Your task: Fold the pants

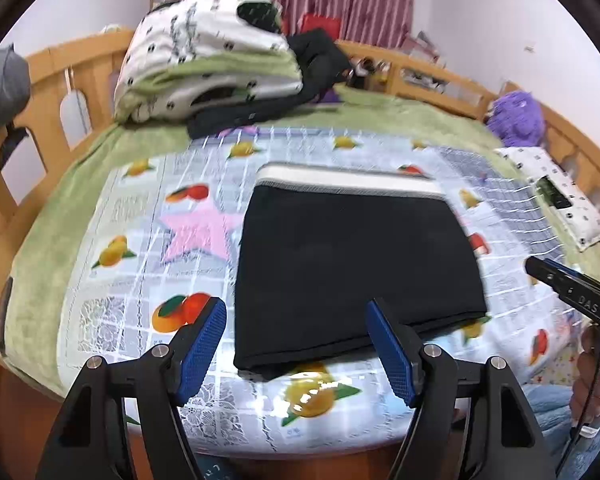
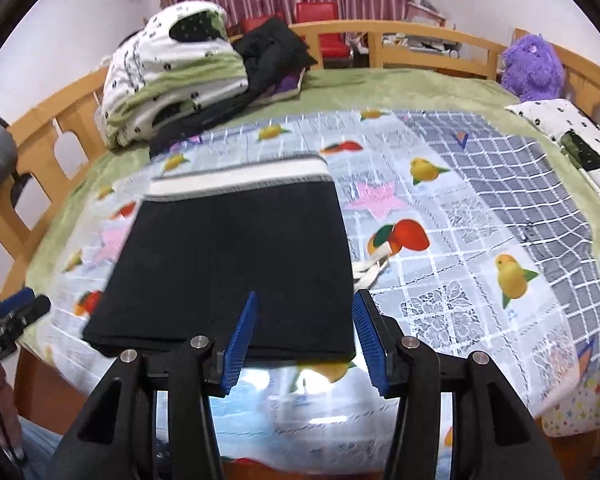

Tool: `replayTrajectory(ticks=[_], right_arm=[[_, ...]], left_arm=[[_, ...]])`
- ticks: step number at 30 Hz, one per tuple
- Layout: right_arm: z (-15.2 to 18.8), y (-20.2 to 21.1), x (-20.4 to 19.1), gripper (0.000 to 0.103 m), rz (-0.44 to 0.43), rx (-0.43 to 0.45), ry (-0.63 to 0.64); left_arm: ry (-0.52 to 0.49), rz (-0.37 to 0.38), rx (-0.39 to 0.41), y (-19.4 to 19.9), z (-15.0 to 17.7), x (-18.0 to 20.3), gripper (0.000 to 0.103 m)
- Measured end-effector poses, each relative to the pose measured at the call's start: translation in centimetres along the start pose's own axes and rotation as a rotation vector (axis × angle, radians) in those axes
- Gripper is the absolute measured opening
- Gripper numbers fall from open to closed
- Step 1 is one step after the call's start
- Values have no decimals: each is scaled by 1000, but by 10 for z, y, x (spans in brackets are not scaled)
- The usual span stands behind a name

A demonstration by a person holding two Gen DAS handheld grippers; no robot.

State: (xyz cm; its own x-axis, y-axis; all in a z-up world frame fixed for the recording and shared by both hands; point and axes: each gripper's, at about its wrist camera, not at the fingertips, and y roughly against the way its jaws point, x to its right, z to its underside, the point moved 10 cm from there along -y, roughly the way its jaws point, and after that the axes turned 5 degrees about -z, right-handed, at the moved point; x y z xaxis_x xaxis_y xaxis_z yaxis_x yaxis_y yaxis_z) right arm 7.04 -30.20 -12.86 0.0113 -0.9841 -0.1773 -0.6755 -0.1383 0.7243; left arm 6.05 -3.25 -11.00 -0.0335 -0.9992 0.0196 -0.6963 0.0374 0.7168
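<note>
Black knit pants (image 1: 356, 264), folded into a flat rectangle w/ a white ribbed waistband at the far end, are lying on a glossy plastic fruit-print sheet (image 1: 140, 248) covering the bed, over a fuzzy green blanket (image 1: 48, 240). Left gripper (image 1: 296, 320) w/ blue textured pads is hanging above the near edge, jaws standing wide apart, holding nothing. Right gripper (image 2: 304, 320) is hovering over the near right corner of the pants, jaws roughly half apart, also gripping nothing. A soft white-and-green bedding pile (image 2: 172, 76) and a purple plush toy (image 2: 534, 66) are sitting at the far side by the wooden bed rail (image 2: 420, 40).
</note>
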Motion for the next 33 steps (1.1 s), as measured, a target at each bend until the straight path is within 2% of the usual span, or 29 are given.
replayTrajectory(ticks=[3,4,5,6,9,11,16,33], right_arm=[[-3,25,-18,59,-8,28,5],[-1,33,-22,66,-1,32,10],[2,38,-24,80,9,30,9],[5,43,-27,85,15,27,10],[10,61,-37,89,36,40,49],[10,72,-43,96,42,66,78],[16,81,-47,97,-3,80,59],[12,84,-44,97,42,88,47]], left_arm=[[1,-7,26,21,-4,-2,71],[3,-2,30,26,-4,-2,71],[6,-3,36,32,-5,-2,71],[12,-9,41,38,-6,-3,75],[22,-31,71,54,-9,-8,84],[21,-54,82,60,-10,-8,88],[9,-45,84,65,-8,-4,89],[-10,-29,72,63,-2,9,89]])
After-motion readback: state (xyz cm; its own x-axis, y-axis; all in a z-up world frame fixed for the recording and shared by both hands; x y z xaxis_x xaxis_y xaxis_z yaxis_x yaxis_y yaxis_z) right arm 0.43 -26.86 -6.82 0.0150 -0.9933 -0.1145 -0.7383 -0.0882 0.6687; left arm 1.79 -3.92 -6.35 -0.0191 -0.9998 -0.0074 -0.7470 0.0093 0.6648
